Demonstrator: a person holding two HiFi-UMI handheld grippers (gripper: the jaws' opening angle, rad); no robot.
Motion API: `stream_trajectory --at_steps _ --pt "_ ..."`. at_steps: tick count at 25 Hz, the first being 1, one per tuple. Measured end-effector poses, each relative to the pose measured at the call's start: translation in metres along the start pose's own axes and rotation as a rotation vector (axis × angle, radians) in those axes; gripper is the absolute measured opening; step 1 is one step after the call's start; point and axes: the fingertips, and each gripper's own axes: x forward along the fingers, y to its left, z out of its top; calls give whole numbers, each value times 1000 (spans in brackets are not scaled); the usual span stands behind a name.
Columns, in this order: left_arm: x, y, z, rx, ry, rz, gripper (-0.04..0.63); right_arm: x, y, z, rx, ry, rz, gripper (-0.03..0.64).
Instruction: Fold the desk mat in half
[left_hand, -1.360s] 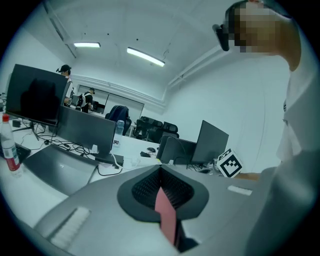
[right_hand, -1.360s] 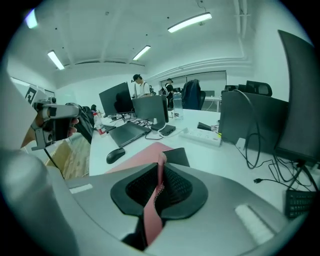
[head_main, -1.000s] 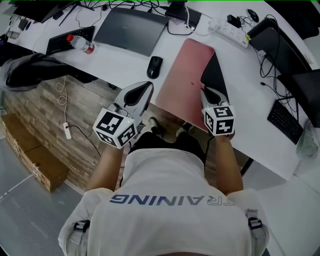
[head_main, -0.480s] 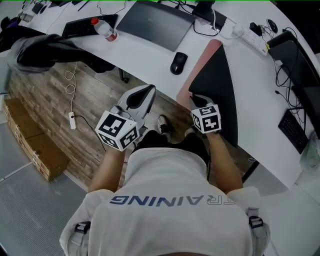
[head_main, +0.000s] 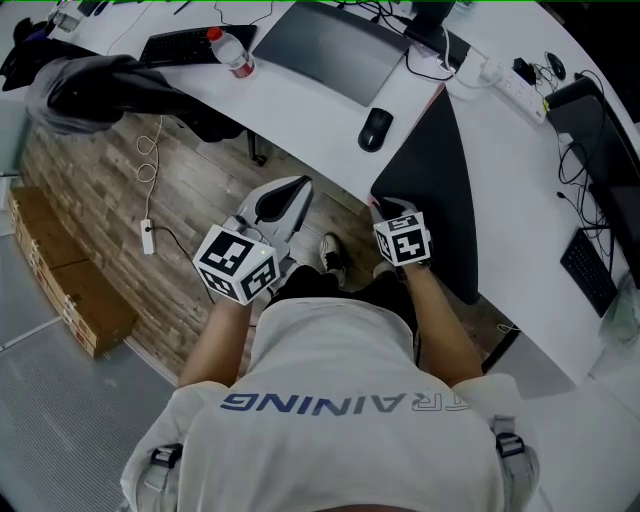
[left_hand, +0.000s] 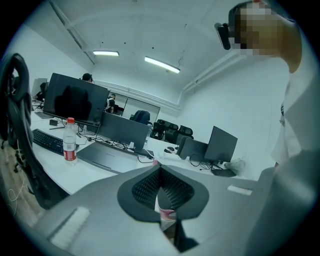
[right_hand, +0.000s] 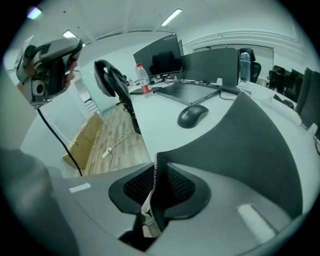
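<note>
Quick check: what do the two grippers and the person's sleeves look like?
The left gripper and right gripper are grey tapered shells with black ribbed pads; each carries a white cube of black square markers. The person wears a white short-sleeved shirt.

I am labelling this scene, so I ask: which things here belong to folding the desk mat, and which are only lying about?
Belong to the job:
desk mat
right gripper, jaws have just been opening, mat edge between them

Only lying about:
mouse
water bottle
keyboard
power strip
</note>
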Motion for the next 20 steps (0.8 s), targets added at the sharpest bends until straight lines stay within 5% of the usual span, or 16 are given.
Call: stream_trajectory --at_steps 4,10,20 --pt "6 -7 5 4 -10 -35 0 -11 6 7 -8 -33 23 127" --pt "25 -28 17 18 -39 -104 0 -78 -3 43 60 -219 29 138" --pt "71 -95 72 102 -131 -264 0 -273 -86 110 103 -707 -239 31"
